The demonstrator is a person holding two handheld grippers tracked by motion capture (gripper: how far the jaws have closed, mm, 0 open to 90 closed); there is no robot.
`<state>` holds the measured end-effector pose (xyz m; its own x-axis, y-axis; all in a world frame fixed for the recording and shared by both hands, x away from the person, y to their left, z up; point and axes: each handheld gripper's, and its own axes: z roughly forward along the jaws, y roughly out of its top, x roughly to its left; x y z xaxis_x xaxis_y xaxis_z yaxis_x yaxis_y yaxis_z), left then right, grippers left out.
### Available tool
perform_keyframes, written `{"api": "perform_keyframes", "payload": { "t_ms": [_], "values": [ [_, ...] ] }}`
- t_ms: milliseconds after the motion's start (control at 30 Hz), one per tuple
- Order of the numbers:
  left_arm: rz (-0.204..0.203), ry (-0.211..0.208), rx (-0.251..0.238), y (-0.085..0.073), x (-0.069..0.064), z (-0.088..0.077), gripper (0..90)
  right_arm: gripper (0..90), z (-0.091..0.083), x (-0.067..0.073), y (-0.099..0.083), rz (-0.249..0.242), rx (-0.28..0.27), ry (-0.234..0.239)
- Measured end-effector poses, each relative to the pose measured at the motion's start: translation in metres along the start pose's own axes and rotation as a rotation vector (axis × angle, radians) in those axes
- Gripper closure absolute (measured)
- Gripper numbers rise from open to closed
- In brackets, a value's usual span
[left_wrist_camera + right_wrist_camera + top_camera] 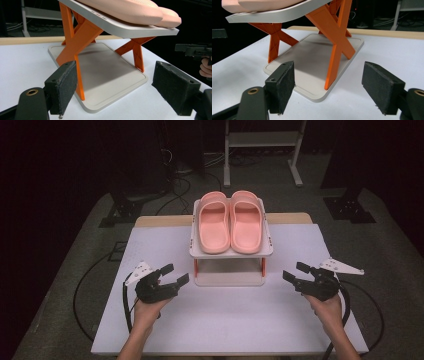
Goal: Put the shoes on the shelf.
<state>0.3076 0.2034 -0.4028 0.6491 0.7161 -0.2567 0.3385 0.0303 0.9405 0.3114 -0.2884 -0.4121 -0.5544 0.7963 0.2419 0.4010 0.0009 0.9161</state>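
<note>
Currently both jaws stand spread and empty: left gripper [175,274] and right gripper [295,272] flank a small rack [231,251], with pink slippers [230,222] on its top shelf between and beyond them. Reaching well probably means rising level, one slipper each. From the gripper views, slipper tops are cut off.

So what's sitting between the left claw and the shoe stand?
Nothing: in the high view, bare white table separates the open left claw from the stand.
</note>
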Motion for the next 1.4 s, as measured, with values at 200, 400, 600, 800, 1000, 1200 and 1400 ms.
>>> {"api": "perform_keyframes", "payload": {
  "t_ms": [200,400,600,800,1000,1200,1400],
  "values": [
    [-0.001,0.001,-0.001,-0.006,0.002,-0.003,18.9,24.6,-0.002,-0.001,-0.007,-0.012,0.013,-0.002],
    [-0.001,0.006,-0.005,-0.01,0.001,-0.008,18.3,24.1,-0.006,0.0,-0.009,-0.025,0.019,-0.007],
    [-0.007,0.006,-0.013,-0.015,0.002,-0.012,18.0,23.2,-0.009,0.001,-0.014,-0.038,0.013,-0.007],
    [-0.007,0.011,-0.015,-0.019,0.002,-0.016,17.7,21.3,-0.01,0.0,-0.023,-0.034,0.023,-0.012],
    [-0.011,0.013,-0.01,-0.025,0.002,-0.019,17.3,20.4,-0.012,-0.001,-0.032,-0.026,0.038,-0.017],
    [-0.021,0.011,-0.01,-0.034,0.001,-0.021,16.5,20.9,-0.016,-0.003,-0.041,-0.014,0.026,-0.02],
    [-0.028,0.007,0.003,-0.044,0.0,-0.022,16.5,20.8,-0.023,-0.004,-0.053,-0.015,0.01,-0.03]
  ]
}}
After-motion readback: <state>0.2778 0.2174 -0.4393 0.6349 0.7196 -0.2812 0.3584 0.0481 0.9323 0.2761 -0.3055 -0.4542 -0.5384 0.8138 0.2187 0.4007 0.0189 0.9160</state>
